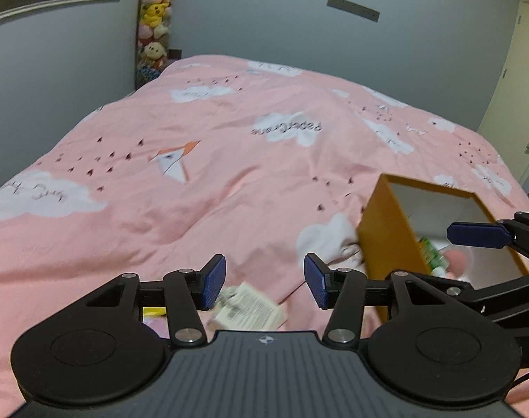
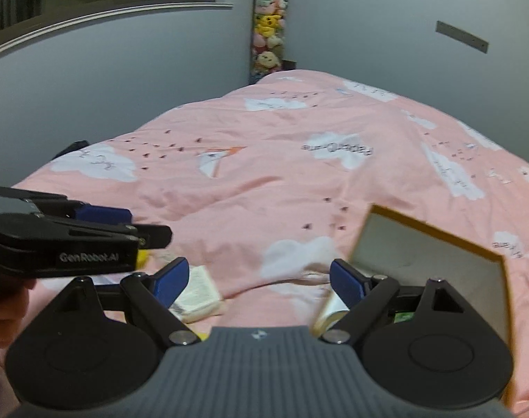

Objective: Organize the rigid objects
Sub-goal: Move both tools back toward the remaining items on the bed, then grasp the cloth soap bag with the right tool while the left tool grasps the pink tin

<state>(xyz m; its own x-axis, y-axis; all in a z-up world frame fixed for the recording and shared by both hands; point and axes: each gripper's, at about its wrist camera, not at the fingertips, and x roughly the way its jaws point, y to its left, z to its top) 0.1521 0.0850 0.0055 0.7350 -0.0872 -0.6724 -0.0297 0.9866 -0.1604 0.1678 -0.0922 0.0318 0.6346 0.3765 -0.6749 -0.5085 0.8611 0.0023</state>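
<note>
An open yellow cardboard box (image 1: 386, 237) with a white inside lies on the pink bed cover at the right; a green packet (image 1: 430, 252) and a pink thing (image 1: 456, 259) lie in it. The box also shows in the right wrist view (image 2: 435, 261). A small white printed carton (image 1: 248, 308) lies on the cover just below my left gripper (image 1: 265, 280), which is open and empty. In the right wrist view the carton (image 2: 198, 294) lies by the left finger of my right gripper (image 2: 259, 280), which is open and empty beside the box's near corner.
The pink bed cover (image 1: 212, 191) with clouds and paper cranes fills the view. A yellow item (image 1: 153, 311) peeks out under the left gripper. A tall column of plush toys (image 1: 154, 21) stands in the far corner. A door (image 1: 519, 80) is at the right.
</note>
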